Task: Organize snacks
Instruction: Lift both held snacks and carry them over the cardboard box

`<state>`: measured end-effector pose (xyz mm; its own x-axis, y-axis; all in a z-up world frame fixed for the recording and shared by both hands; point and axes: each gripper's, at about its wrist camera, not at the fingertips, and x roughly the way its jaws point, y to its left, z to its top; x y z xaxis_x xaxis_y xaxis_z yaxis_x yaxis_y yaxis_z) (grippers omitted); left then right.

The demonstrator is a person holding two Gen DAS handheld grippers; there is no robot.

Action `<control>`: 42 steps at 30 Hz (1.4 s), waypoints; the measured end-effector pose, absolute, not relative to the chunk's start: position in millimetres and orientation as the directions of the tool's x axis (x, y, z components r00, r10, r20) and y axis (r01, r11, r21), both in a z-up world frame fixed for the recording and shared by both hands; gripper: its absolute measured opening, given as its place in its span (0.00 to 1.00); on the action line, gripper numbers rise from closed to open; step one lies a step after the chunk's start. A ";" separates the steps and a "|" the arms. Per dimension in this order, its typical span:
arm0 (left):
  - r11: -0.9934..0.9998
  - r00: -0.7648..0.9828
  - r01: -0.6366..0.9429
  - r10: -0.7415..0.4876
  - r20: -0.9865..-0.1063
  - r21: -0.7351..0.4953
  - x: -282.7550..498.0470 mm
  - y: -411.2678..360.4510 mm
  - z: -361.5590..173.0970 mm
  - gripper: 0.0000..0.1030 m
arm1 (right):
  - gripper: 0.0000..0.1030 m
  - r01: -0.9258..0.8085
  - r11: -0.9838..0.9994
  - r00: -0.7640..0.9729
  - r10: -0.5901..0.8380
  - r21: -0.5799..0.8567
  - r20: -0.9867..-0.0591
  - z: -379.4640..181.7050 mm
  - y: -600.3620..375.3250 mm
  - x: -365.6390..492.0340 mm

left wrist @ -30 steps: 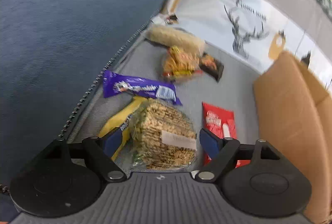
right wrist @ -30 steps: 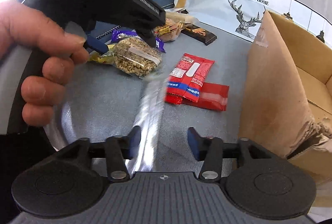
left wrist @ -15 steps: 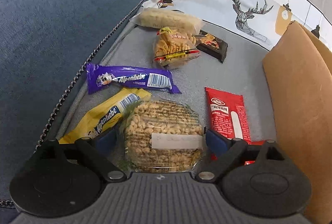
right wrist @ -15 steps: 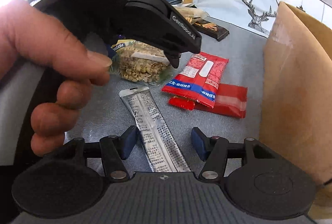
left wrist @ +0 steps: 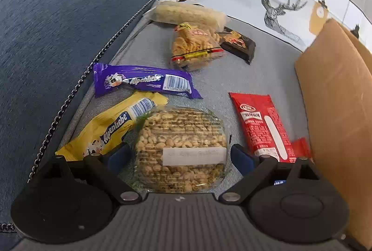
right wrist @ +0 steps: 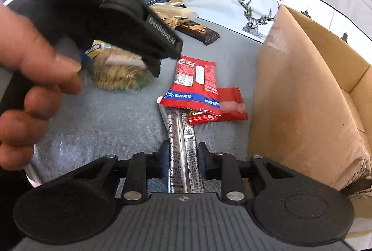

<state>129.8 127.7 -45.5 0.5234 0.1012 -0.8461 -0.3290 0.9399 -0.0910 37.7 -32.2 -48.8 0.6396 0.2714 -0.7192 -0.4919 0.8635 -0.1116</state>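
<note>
- Silver foil stick sachet [right wrist: 183,153], printed with small black text, lies between the blue pads of the right gripper [right wrist: 183,159]; its jaws have just been closing, and the pads stand at the sachet's two long edges, seemingly clamped on it.
- Its long axis runs straight away from the right camera, the far end tucked under the red snack packet with a blue band [right wrist: 195,81].
- The left gripper [left wrist: 180,155] stands wide apart, its jaws having just been opening, with the round clear-wrapped peanut brittle cake [left wrist: 181,148] between the pads; a little gap shows on each side, so it is not squeezed.
- A person's hand [right wrist: 30,79] grips the left tool's handle in the right view.
- Count on the grey fabric surface [left wrist: 232,79]: two candy sticks, one purple [left wrist: 144,82] and one yellow [left wrist: 109,128]; two red packets, the second a plain red wrapper [right wrist: 230,107] partly under the first; one clear bag of golden crisps [left wrist: 195,46]; one dark chocolate bar [left wrist: 237,44]; one pale long roll [left wrist: 188,14].
- One brown cardboard box [right wrist: 302,93] stands open at the right, just beside the red packets.
</note>
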 end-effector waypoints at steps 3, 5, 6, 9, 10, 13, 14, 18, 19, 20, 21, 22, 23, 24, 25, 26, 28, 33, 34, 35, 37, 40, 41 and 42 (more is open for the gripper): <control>0.947 0.518 -0.314 0.112 -0.848 -0.066 130.3 123.9 -46.8 0.93 | 0.37 -0.493 0.866 0.632 0.292 -0.081 -0.718 -49.3 -32.9 37.8; 0.949 0.515 -0.309 0.118 -0.849 -0.056 130.9 122.6 -47.5 0.93 | 0.39 -0.497 0.866 0.620 0.306 -0.060 -0.722 -50.1 -33.9 38.1; 0.950 0.514 -0.307 0.119 -0.850 -0.052 131.2 122.0 -47.7 0.93 | 0.39 -0.497 0.866 0.615 0.312 -0.050 -0.724 -50.6 -34.4 38.9; 0.953 0.509 -0.300 0.128 -0.851 -0.037 132.2 119.3 -48.8 0.93 | 0.37 -0.502 0.865 0.597 0.334 -0.015 -0.729 -53.2 -34.1 42.3; 0.954 0.509 -0.298 0.132 -0.851 -0.031 132.2 118.3 -48.9 0.93 | 0.32 -0.503 0.864 0.592 0.341 -0.004 -0.730 -53.4 -34.6 42.2; 0.956 0.510 -0.293 0.141 -0.849 -0.018 132.6 116.2 -49.1 0.91 | 0.26 -0.510 0.860 0.584 0.359 0.015 -0.728 -53.0 -31.8 42.9; 0.956 0.513 -0.293 0.145 -0.846 -0.014 132.3 116.1 -48.7 0.87 | 0.25 -0.509 0.861 0.586 0.358 0.013 -0.727 -52.9 -31.4 42.2; 0.953 0.533 -0.299 0.131 -0.836 -0.041 130.4 119.8 -44.7 0.82 | 0.22 -0.505 0.863 0.594 0.361 0.016 -0.719 -51.7 -30.6 41.4; 0.952 0.540 -0.302 0.123 -0.833 -0.054 129.6 121.2 -43.2 0.82 | 0.22 -0.505 0.863 0.596 0.364 0.017 -0.716 -50.3 -31.3 40.1; 0.950 0.548 -0.305 0.117 -0.828 -0.068 128.3 122.8 -41.1 0.82 | 0.22 -0.508 0.862 0.603 0.367 0.014 -0.708 -48.0 -31.9 37.9; 0.947 0.558 -0.310 0.113 -0.822 -0.080 126.8 124.0 -38.4 0.82 | 0.22 -0.510 0.860 0.611 0.370 0.009 -0.700 -45.5 -32.8 36.2; 0.945 0.572 -0.312 0.106 -0.813 -0.096 124.6 125.6 -35.4 0.82 | 0.22 -0.512 0.859 0.624 0.372 0.000 -0.687 -41.9 -33.6 33.3; 0.943 0.590 -0.313 0.097 -0.802 -0.116 121.8 127.3 -32.0 0.82 | 0.22 -0.513 0.858 0.633 0.376 -0.004 -0.677 -38.5 -34.9 31.1; 0.940 0.608 -0.312 0.086 -0.789 -0.139 118.7 129.0 -27.6 0.82 | 0.22 -0.513 0.858 0.642 0.381 -0.003 -0.665 -35.2 -37.0 29.6; 0.937 0.623 -0.312 0.076 -0.778 -0.158 116.1 130.4 -23.7 0.82 | 0.22 -0.512 0.859 0.652 0.386 -0.003 -0.653 -30.8 -39.1 26.9; 0.934 0.638 -0.311 0.067 -0.767 -0.177 113.3 131.7 -19.3 0.82 | 0.22 -0.511 0.859 0.661 0.388 -0.006 -0.642 -27.1 -41.1 24.7; 0.927 0.663 -0.308 0.049 -0.747 -0.213 107.6 133.4 -9.9 0.82 | 0.22 -0.508 0.861 0.680 0.391 -0.014 -0.620 -18.4 -45.2 20.3; 0.922 0.706 -0.292 0.029 -0.708 -0.253 97.1 133.3 11.4 0.82 | 0.22 -0.492 0.870 0.715 0.399 -0.009 -0.575 -4.2 -52.8 13.2; 0.921 0.710 -0.292 0.029 -0.704 -0.257 96.7 132.6 13.6 0.82 | 0.22 -0.490 0.872 0.720 0.398 -0.010 -0.569 -2.3 -52.7 13.2; 0.920 0.714 -0.293 0.030 -0.699 -0.260 95.9 132.4 16.0 0.82 | 0.22 -0.489 0.872 0.724 0.398 -0.011 -0.563 -0.6 -53.8 12.1; 0.918 0.721 -0.294 0.030 -0.692 -0.267 94.4 132.2 20.4 0.82 | 0.22 -0.487 0.873 0.730 0.399 -0.013 -0.555 1.0 -55.2 11.0; 0.917 0.733 -0.287 0.024 -0.679 -0.278 92.0 129.9 27.3 0.82 | 0.22 -0.481 0.877 0.742 0.396 -0.018 -0.542 5.1 -58.7 8.3; 0.917 0.737 -0.283 0.021 -0.676 -0.280 91.9 128.2 29.6 0.82 | 0.22 -0.478 0.878 0.746 0.398 -0.014 -0.535 8.7 -61.2 8.2; 0.919 0.741 -0.278 0.019 -0.672 -0.281 91.0 125.8 32.7 0.82 | 0.22 -0.475 0.880 0.751 0.399 -0.011 -0.526 12.1 -62.6 8.1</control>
<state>91.0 125.8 32.7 0.7408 0.0186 -0.6715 -0.2780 0.9185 -0.2812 8.1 -62.6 12.1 0.7512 0.3991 -0.5257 -0.4752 0.8798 -0.0111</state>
